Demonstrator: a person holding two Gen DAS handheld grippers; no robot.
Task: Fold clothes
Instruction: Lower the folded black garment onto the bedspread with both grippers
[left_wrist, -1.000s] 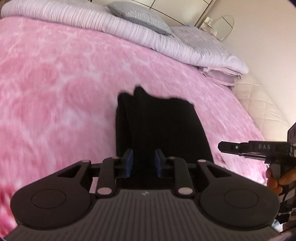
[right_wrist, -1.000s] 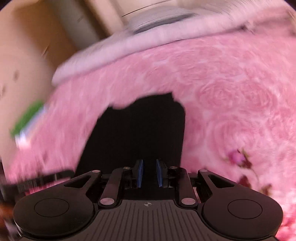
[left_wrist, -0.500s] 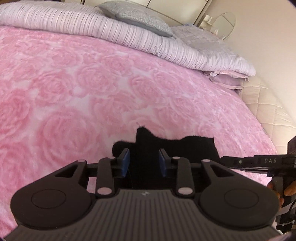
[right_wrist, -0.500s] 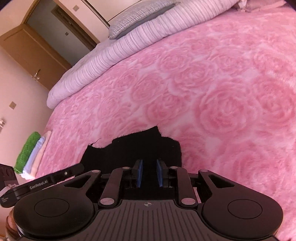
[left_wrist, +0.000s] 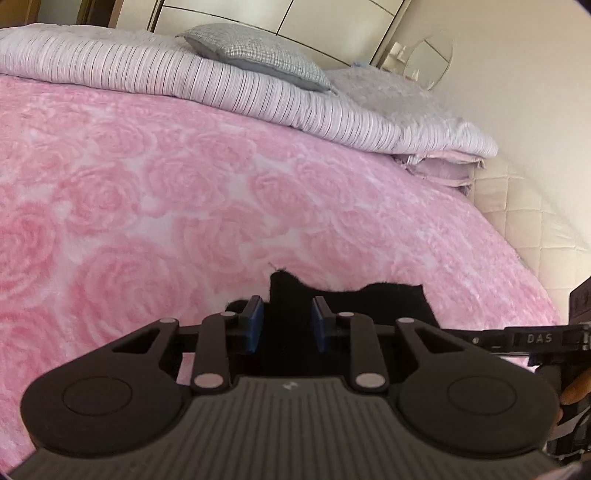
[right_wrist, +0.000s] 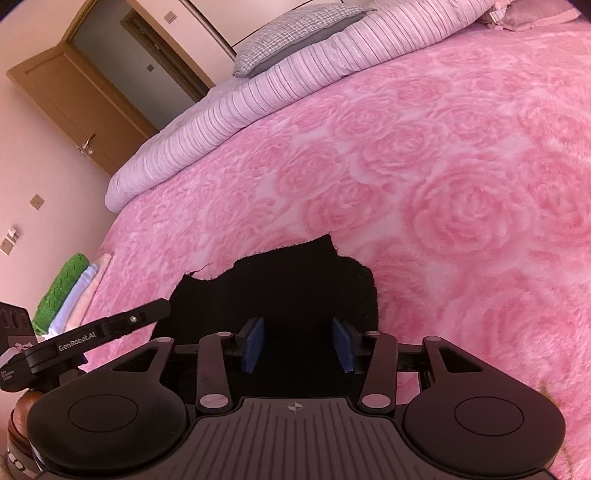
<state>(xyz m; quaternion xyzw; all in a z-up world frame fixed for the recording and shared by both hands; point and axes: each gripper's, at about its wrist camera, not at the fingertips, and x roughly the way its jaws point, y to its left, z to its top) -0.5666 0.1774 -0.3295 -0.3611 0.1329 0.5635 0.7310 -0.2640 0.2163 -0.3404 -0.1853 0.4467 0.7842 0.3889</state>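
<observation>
Releasing is what the right gripper (right_wrist: 298, 345) looks to be doing: its blue-padded jaws have just been opening and now stand wide apart, with the black soft knit garment (right_wrist: 295, 284) lying between and ahead of them but the pads clear of it. A second ago that garment hung stretched up in front of both tools; now it lies low and bunched on the pink rose-patterned plush bedspread (right_wrist: 461, 166), just beyond the fingertips. The left gripper (left_wrist: 286, 323) has a narrower gap, its jaws having just closed a little, and a raised fold of the black cloth sits between them; whether the pads truly pinch it is hard to tell against the dark fabric, though they seem to stand just off it. Off to the left of the right tool, a stack of folded towels (right_wrist: 70, 291) rests at the bed's edge. My reading is that one fold has been laid down and the next calls for a fresh grasp
</observation>
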